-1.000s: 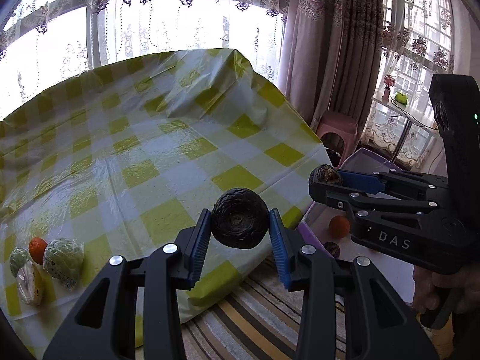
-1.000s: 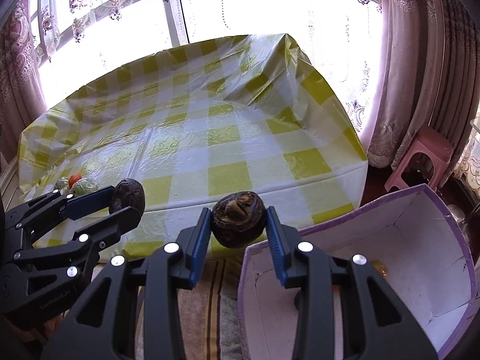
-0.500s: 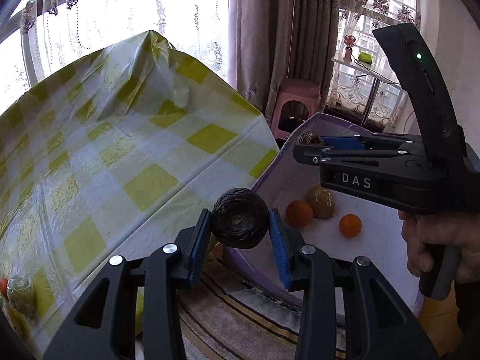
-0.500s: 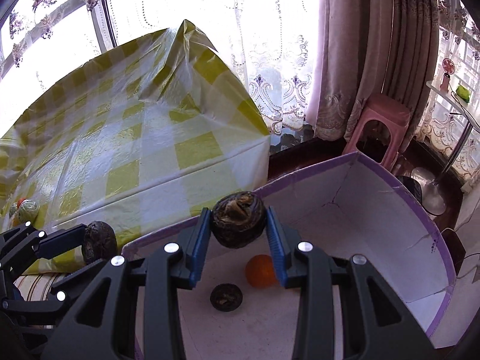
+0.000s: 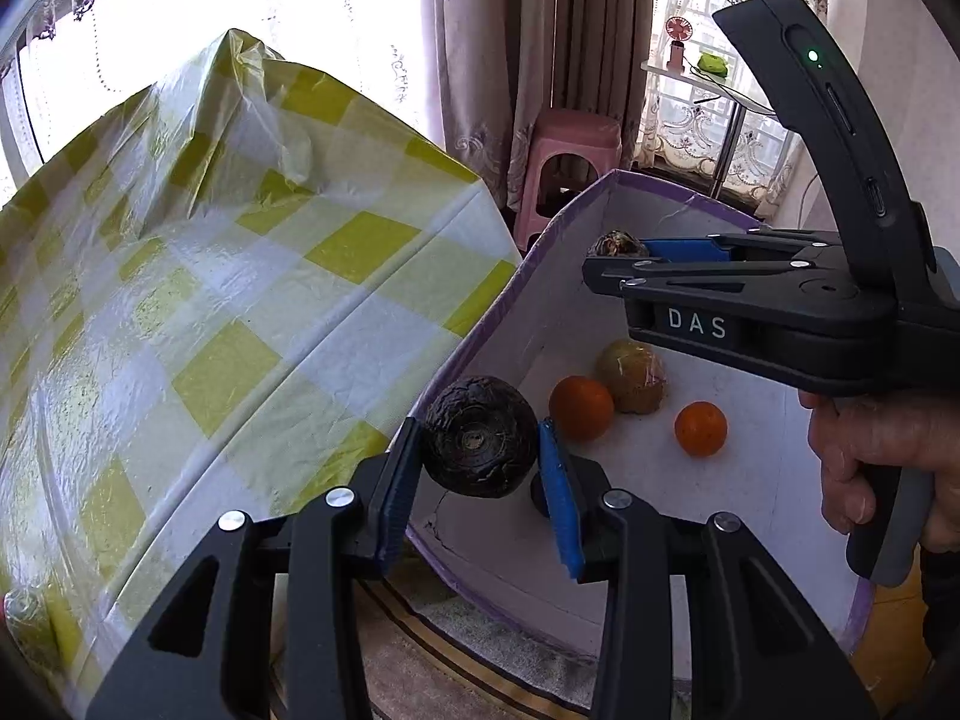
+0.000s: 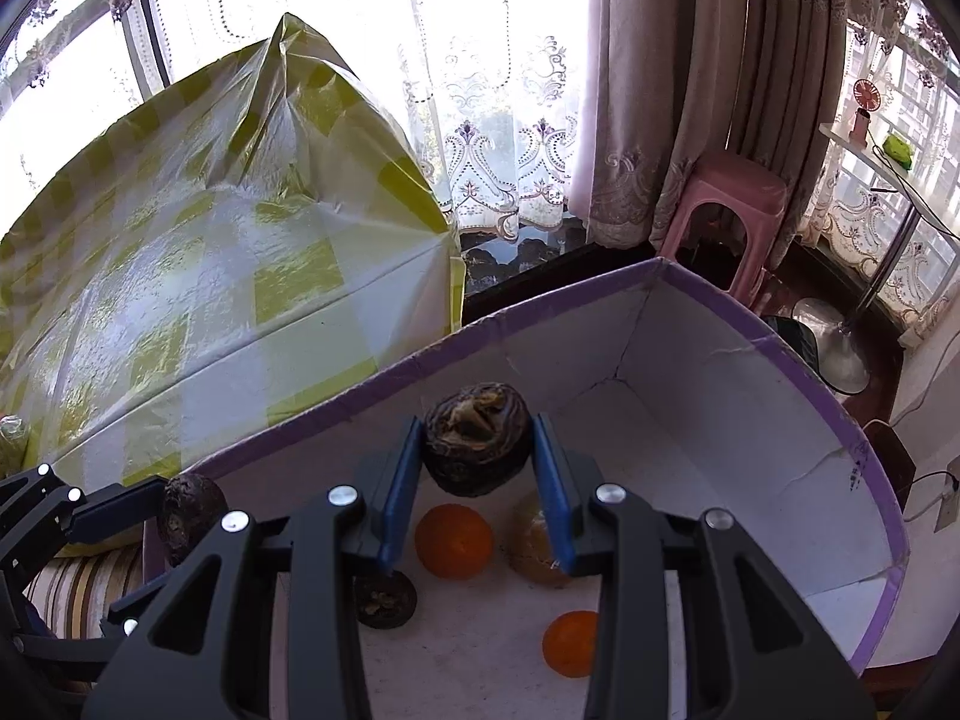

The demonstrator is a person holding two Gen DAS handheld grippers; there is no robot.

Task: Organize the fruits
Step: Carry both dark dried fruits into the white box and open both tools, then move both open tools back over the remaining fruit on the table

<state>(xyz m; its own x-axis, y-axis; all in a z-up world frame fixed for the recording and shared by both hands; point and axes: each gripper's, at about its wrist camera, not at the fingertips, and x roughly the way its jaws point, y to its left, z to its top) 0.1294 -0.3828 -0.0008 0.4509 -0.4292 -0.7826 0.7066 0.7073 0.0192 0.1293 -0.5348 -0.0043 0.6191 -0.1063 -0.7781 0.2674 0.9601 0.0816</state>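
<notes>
Left wrist view: left gripper (image 5: 480,456) is clamped on a dark wrinkled fruit (image 5: 480,445), blue pads pressing both sides. It hangs right at the near purple rim of the box (image 5: 474,330), roughly over the wall rather than well inside. Right gripper (image 5: 618,247) is further in, above the box interior, pinching a second dark fruit (image 5: 618,242) of which only the top shows.

Right wrist view: right gripper (image 6: 477,450) is closed on its dark fruit (image 6: 477,447), directly above the box floor. Below lie two oranges (image 6: 453,540), a yellowish wrapped fruit (image 6: 531,540) and another dark fruit (image 6: 384,594).

Judgement: both fruits are at the drop stage; neither is released yet.

Risks:
- Left fruit sits over the rim. Opened here, it could strike the wall edge and fall outside onto the striped rug (image 5: 480,660) (moving further in first seems wise).
- Right fruit released from this height may land on the oranges and bounce or bruise.
- Box walls look cracked and soft; a knock from either gripper could tip or shift the box.
- Grippers are near each other, so a collision is possible.
</notes>
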